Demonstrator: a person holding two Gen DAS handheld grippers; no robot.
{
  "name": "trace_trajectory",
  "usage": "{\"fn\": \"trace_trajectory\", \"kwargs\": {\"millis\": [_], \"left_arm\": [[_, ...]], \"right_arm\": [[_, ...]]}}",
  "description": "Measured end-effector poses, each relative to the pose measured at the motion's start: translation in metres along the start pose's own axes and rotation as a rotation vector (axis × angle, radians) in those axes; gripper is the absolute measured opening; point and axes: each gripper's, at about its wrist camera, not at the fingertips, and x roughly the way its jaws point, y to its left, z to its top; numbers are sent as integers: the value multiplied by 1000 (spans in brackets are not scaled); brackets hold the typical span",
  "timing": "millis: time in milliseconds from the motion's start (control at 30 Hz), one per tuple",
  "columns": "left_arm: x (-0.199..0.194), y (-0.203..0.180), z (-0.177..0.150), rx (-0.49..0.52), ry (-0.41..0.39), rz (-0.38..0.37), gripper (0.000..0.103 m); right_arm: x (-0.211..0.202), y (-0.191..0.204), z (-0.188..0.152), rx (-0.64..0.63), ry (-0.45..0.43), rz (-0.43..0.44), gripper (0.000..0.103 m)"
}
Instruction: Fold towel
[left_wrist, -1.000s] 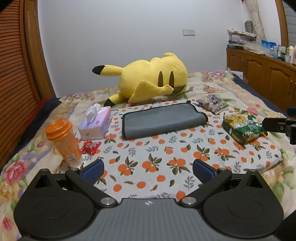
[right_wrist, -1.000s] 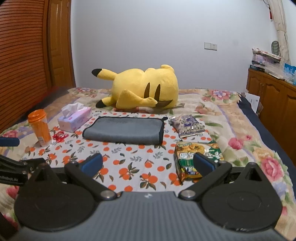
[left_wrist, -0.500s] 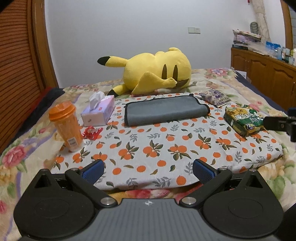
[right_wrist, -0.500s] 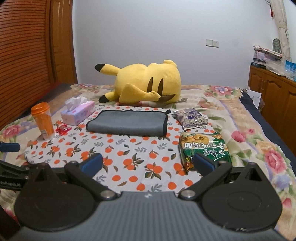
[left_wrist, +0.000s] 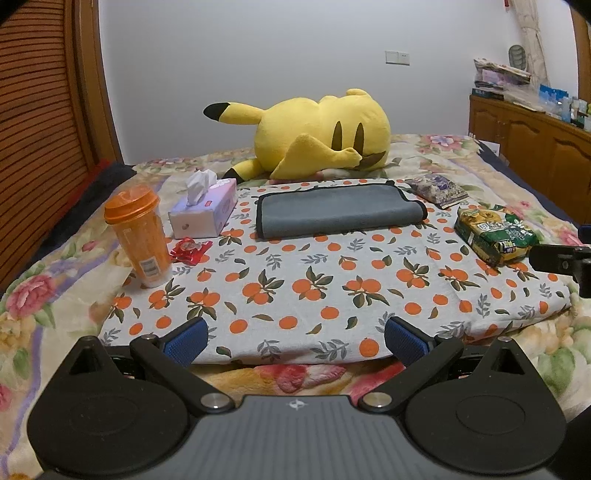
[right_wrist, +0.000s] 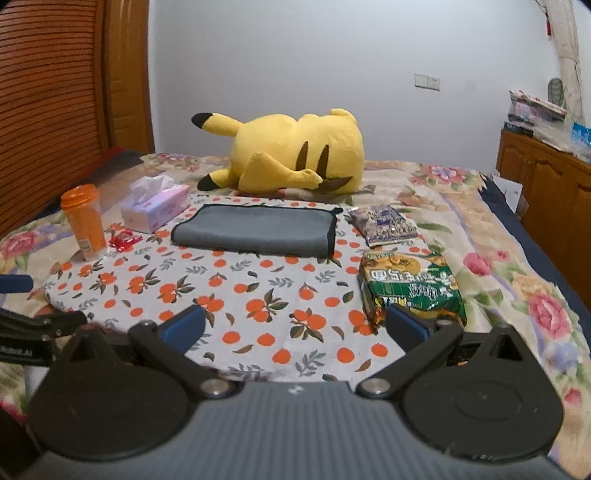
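The folded towel (left_wrist: 338, 210) lies at frame centre on the orange-print cloth (left_wrist: 314, 291), below the plush (left_wrist: 317, 134). The left gripper (left_wrist: 293, 341) and right gripper (right_wrist: 295, 325), bottom of frame, both have fingers spread apart, holding nothing.

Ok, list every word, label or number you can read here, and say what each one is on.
"Robot.AI", cut off at the frame edge: on the left gripper's body.
Green snack bag: large printed characters, not legible from this angle.
Orange bottle: white label, too small to read.
Tissue box: print too small to read.
Purple packet: print blurred.
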Motion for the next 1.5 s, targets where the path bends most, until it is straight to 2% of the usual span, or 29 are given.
{"fn": "trace_trajectory", "kwargs": {"millis": [300,733,1500], "left_arm": [[-3,0,1,-1,-17,0,103],[-19,2,3,-13,-128,-6,103],[-34,1,4,0,-245,-11,103]], "right_arm": [[-2,-4,-2,29,-8,-16,103],[-10,-8,0,42,-69,-27,103],[-23,-9,0,50,-164,-27,103]]}}
